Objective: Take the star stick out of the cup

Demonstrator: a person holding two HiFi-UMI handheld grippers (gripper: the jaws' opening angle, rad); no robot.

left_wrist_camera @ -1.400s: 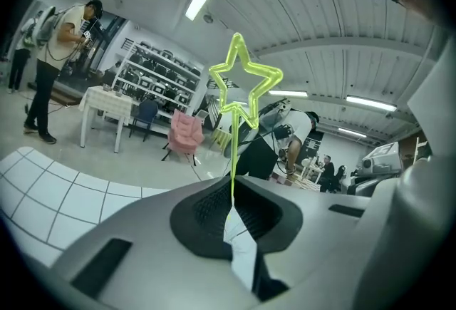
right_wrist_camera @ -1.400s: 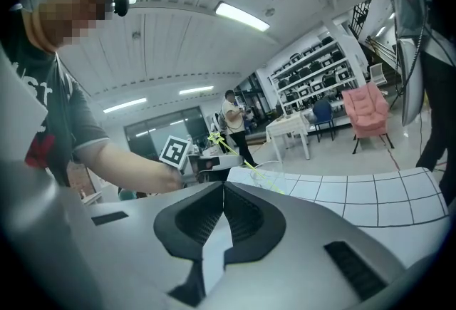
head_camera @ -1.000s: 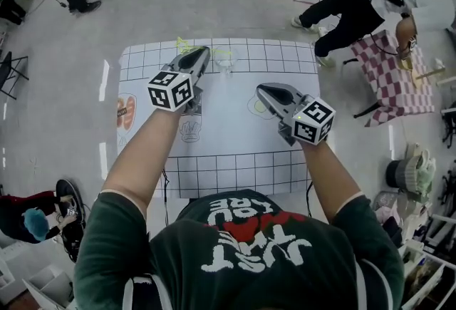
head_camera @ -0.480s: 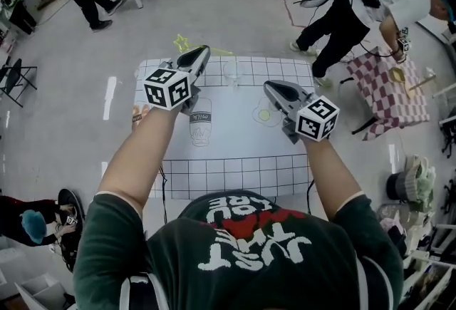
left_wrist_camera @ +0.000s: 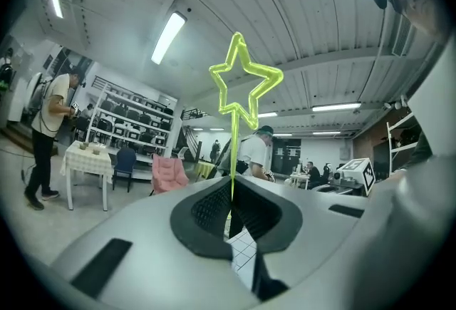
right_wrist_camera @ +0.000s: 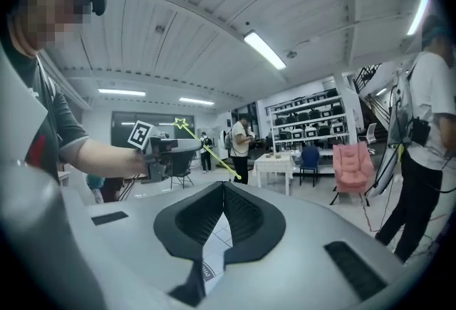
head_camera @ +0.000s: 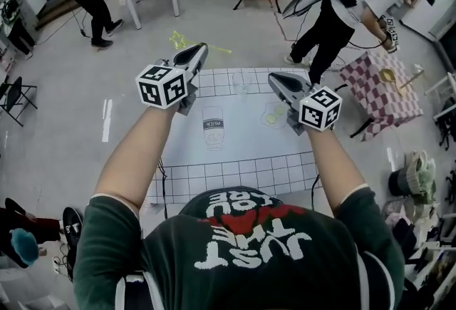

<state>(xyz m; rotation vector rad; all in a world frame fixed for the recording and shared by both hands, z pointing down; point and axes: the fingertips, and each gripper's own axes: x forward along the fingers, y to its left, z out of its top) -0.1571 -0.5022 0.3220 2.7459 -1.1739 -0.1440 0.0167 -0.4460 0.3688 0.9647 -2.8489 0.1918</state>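
You are holding the thin yellow-green star stick [left_wrist_camera: 233, 159] in your left gripper [left_wrist_camera: 231, 191], with the jaws clenched on its shaft. In the head view its long axis is running roughly left to right, just beyond the far edge of the white gridded worktop [head_camera: 235, 141]. The star end is pointing left and away from you, and the plain end is pointing right. The stick is fully out of the clear cup [head_camera: 240, 82], which is standing near the far edge.

Compared with a second ago, both grippers are sitting higher, and the plain end is hanging farther from the cup.

The left gripper view is showing the shaft rising straight out of the jaws with the star on top, a grip the head view leaves unclear. Your right gripper [right_wrist_camera: 223, 187] is keeping its jaws pressed together on nothing. Its view is showing the stick slanting down to the right.
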